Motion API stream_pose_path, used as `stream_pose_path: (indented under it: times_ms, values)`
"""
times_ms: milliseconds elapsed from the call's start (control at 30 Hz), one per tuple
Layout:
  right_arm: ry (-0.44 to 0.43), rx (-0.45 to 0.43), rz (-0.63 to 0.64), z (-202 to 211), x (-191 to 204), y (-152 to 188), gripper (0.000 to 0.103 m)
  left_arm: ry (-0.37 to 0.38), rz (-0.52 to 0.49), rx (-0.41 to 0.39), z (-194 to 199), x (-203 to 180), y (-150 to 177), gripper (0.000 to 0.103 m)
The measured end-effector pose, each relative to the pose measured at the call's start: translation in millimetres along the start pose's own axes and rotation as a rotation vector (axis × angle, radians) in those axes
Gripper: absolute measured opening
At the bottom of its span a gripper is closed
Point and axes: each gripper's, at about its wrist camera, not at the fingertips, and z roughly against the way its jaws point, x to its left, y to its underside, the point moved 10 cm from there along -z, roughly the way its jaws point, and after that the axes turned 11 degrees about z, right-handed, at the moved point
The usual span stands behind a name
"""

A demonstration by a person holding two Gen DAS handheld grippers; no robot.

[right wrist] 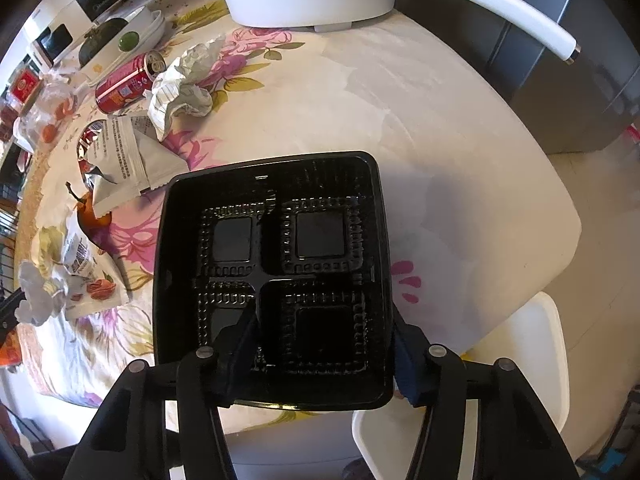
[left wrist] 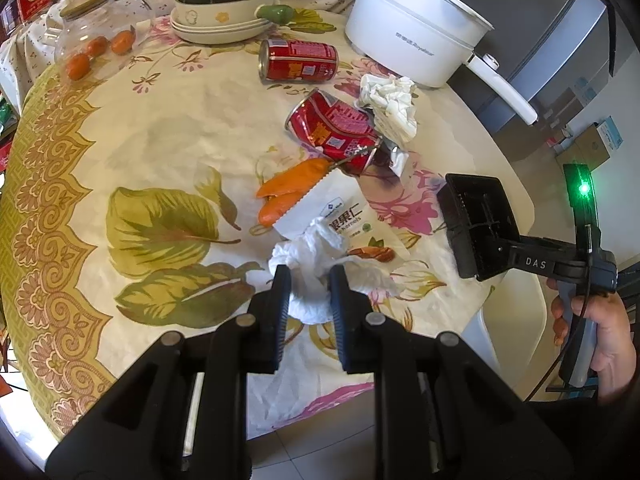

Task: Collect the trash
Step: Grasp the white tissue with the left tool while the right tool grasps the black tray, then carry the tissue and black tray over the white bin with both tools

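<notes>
My left gripper (left wrist: 307, 280) is shut on a crumpled white tissue (left wrist: 320, 264) at the near part of the table. Behind it lie a white snack packet (left wrist: 340, 212), orange peels (left wrist: 292, 180), a crushed red can (left wrist: 336, 132), a second red can (left wrist: 298, 60) and a crumpled white paper (left wrist: 390, 106). My right gripper (right wrist: 324, 344) is shut on the wall of a black plastic tray (right wrist: 276, 272) and holds it above the table's right side. The tray also shows in the left wrist view (left wrist: 476, 220). The tissue shows at the left edge of the right wrist view (right wrist: 36, 296).
A white electric pot (left wrist: 416, 28) stands at the back right. Stacked bowls with a green squash (left wrist: 224, 4) and a glass jar with small oranges (left wrist: 100, 36) stand at the back. A white chair (right wrist: 520, 360) is by the table's near right edge.
</notes>
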Motion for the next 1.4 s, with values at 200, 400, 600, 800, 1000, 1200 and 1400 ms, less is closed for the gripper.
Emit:
stream_pose_path:
  times_ms: [200,400,600,800,1000,1200,1400]
  values:
    - [0.004,-0.046,0.003,20,-4,0,0.058,0.005,-0.037,-0.002,-1,-13,2,0.022]
    - [0.004,-0.055,-0.010,31,-16,10,0.058,0.018,-0.083,0.007,-5,-35,8,0.022]
    - [0.007,-0.067,-0.021,44,-28,24,0.058,0.031,-0.125,0.017,-10,-57,15,0.022]
    - [0.016,-0.077,-0.035,55,-44,39,0.058,0.053,-0.161,0.026,-17,-83,20,0.022]
    - [0.030,-0.073,-0.057,62,-64,58,0.058,0.080,-0.207,0.038,-24,-115,29,0.022]
    - [0.048,-0.065,-0.094,69,-92,82,0.058,0.099,-0.266,0.057,-34,-149,44,0.022]
    - [0.067,-0.054,-0.137,72,-121,110,0.058,0.137,-0.344,0.073,-45,-189,62,0.022]
